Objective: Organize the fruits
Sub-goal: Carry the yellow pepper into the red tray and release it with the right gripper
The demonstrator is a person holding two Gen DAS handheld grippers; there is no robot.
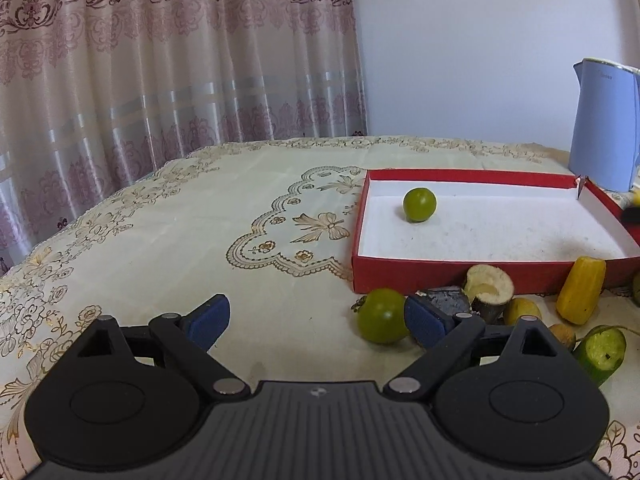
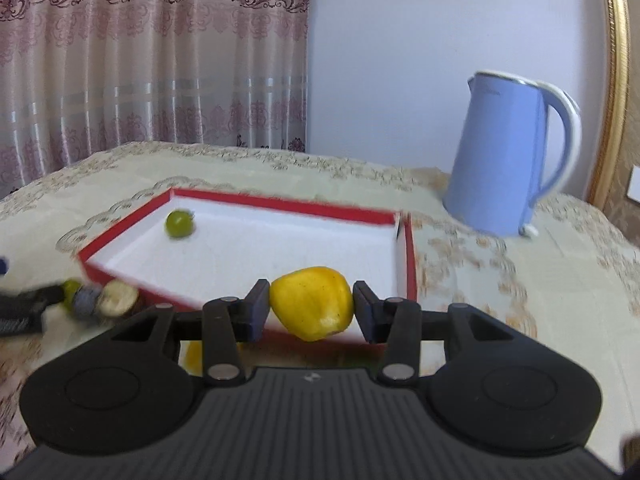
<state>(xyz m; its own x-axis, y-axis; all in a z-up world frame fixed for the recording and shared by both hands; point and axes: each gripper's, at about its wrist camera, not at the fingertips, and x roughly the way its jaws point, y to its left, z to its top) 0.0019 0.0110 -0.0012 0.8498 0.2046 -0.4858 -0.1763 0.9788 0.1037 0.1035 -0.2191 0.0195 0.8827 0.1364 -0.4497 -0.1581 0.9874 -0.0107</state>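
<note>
Left wrist view: left gripper stands wide open, holding nothing, low over the tablecloth. Its right pad sits just beside a green round fruit — smooth, firm-looking, likely to roll, best pinched across its middle. Red box holds 1 green fruit. Before the box lie 1 cut pale piece, 1 yellow fruit and 1 cut green piece; the smaller bits are unclear.

Right wrist view: right gripper is clamped on a yellow waxy fruit — light, probably bruisable — above the box's near wall. 1 blue kettle stands behind.
</note>
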